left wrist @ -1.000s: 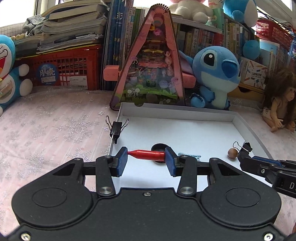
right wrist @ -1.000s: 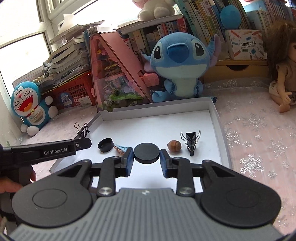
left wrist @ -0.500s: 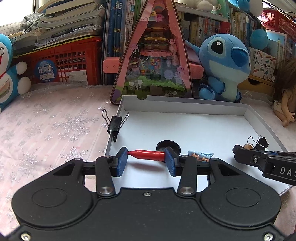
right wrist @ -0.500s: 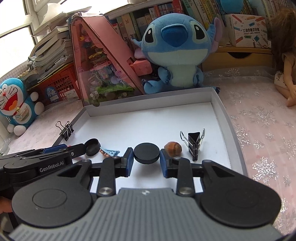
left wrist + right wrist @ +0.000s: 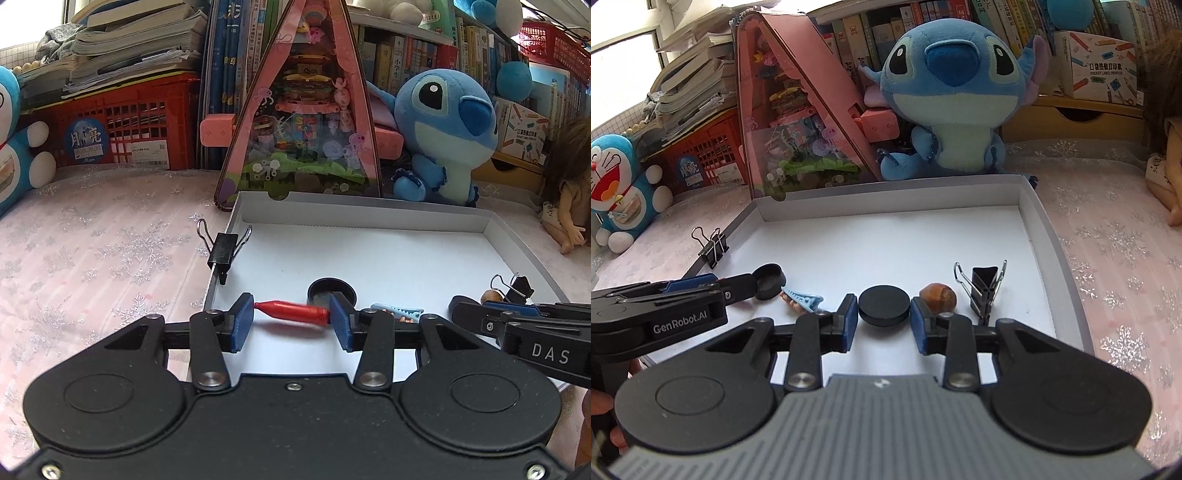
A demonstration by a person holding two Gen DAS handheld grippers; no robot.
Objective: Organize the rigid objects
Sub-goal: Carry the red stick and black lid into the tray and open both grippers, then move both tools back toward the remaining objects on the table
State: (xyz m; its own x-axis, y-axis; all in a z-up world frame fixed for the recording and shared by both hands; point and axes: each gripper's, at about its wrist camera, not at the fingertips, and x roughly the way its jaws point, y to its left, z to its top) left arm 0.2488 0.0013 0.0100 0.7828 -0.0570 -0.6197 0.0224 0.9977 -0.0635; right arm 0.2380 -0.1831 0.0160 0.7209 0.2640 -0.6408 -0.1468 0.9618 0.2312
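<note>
A white tray (image 5: 369,251) holds the small items. My left gripper (image 5: 291,321) is low over its near left part, jaws opening. A red bullet-shaped piece (image 5: 291,308) lies crosswise between the blue pads, both ends still touching them. My right gripper (image 5: 884,325) is also opening around a black disc (image 5: 884,306), which rests on the tray floor with a thin gap at each pad. In a row with them lie a black cap (image 5: 770,280), a blue hair clip (image 5: 803,301), a brown nut (image 5: 937,294) and a black binder clip (image 5: 982,288).
A second binder clip (image 5: 223,249) is clamped on the tray's left rim. Behind the tray stand a pink triangular toy house (image 5: 299,129) and a blue plush (image 5: 443,129). A doll (image 5: 569,206) sits at the right and a red crate (image 5: 122,122) at the back left. A hand (image 5: 602,402) shows at the lower left.
The right gripper has sunk toward the tray floor with the black disc, and its pads have eased off the disc. The left gripper has hardly moved, with the red piece still across its pads.
</note>
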